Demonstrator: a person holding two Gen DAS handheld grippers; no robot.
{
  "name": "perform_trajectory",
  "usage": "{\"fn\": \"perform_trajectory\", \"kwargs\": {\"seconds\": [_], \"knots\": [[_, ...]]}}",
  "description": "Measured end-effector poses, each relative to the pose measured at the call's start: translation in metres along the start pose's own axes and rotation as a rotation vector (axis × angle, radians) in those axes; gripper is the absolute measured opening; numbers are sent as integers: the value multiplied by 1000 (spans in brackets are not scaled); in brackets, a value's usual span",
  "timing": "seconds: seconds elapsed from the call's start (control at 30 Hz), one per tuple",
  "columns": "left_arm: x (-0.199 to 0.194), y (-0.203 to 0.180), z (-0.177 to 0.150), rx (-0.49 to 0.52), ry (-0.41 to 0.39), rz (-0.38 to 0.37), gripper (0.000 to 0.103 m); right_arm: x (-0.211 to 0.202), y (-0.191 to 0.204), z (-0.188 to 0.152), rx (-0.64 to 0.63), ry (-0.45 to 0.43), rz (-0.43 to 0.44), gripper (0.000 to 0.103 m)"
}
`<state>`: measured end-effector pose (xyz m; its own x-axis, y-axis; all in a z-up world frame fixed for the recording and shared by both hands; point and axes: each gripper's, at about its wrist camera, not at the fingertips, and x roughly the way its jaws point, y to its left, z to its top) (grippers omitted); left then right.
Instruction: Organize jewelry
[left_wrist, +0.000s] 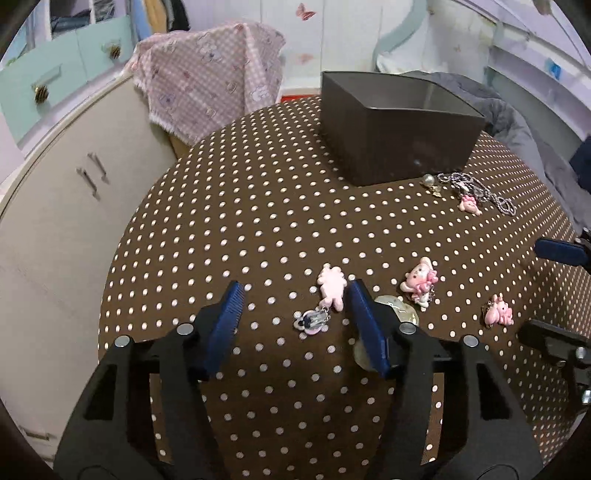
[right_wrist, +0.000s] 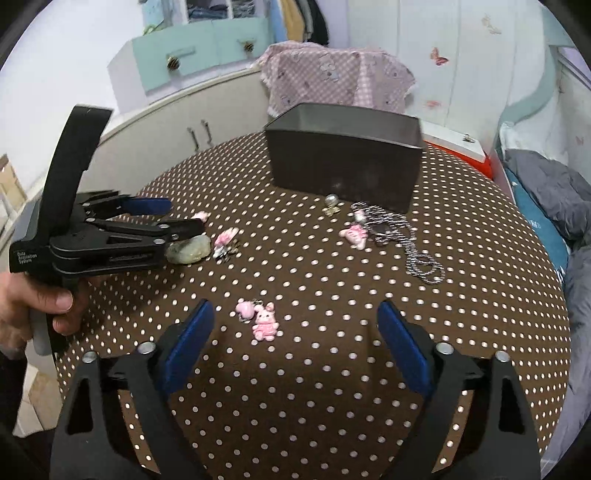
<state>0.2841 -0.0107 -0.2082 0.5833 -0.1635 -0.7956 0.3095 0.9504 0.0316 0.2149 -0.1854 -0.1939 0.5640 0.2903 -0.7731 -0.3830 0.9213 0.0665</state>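
Observation:
Several pink charms lie on a brown polka-dot table. My left gripper is open and low over the table; a pale pink charm and a small clip earring lie between its fingers. A pale shell-like stone sits under its right finger. My right gripper is open, with a pink bunny charm between its fingers. A dark grey box stands at the back, also in the right wrist view. A silver chain, a pearl piece and a pink charm lie near it.
Two more pink charms lie to the right of my left gripper. A pink checked cloth hangs behind the table. A white cabinet stands at the left; grey bedding is at the right.

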Motion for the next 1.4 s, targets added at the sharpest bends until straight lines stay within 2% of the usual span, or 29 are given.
{"fn": "perform_trajectory", "kwargs": {"seconds": [0.07, 0.1, 0.17, 0.2, 0.23, 0.43, 0.77, 1.0, 1.13, 1.3, 1.4], "knots": [[0, -1, 1, 8, 3, -40, 43, 9, 8, -1, -42, 24, 4, 64], [0, -2, 2, 13, 4, -57, 34, 15, 13, -3, -72, 46, -4, 47], [-2, -4, 3, 20, 5, -83, 17, 15, 22, -5, -116, 37, -12, 32], [-3, -4, 3, 19, 5, -90, 16, 13, 25, -5, -125, 38, -4, 17], [-1, -3, 4, 17, 3, -94, 16, 12, 27, -5, -135, 41, -13, 15], [-15, 0, 1, -18, -32, -116, 16, -2, 18, -5, -87, 20, 30, 15], [-63, 9, 22, -51, -162, -162, 16, -55, -16, 22, -14, -105, 52, 15], [-92, 1, 60, -29, -266, -186, 16, -86, -41, 72, -6, -222, 17, 15], [-103, -9, 90, -12, -323, -209, 16, -93, -60, 102, 22, -263, 26, 15], [-96, -16, 124, -28, -325, -274, 16, -88, -80, 133, 67, -288, 53, 15], [-86, -20, 139, -33, -315, -288, 16, -79, -88, 148, 82, -272, 68, 15]]}}
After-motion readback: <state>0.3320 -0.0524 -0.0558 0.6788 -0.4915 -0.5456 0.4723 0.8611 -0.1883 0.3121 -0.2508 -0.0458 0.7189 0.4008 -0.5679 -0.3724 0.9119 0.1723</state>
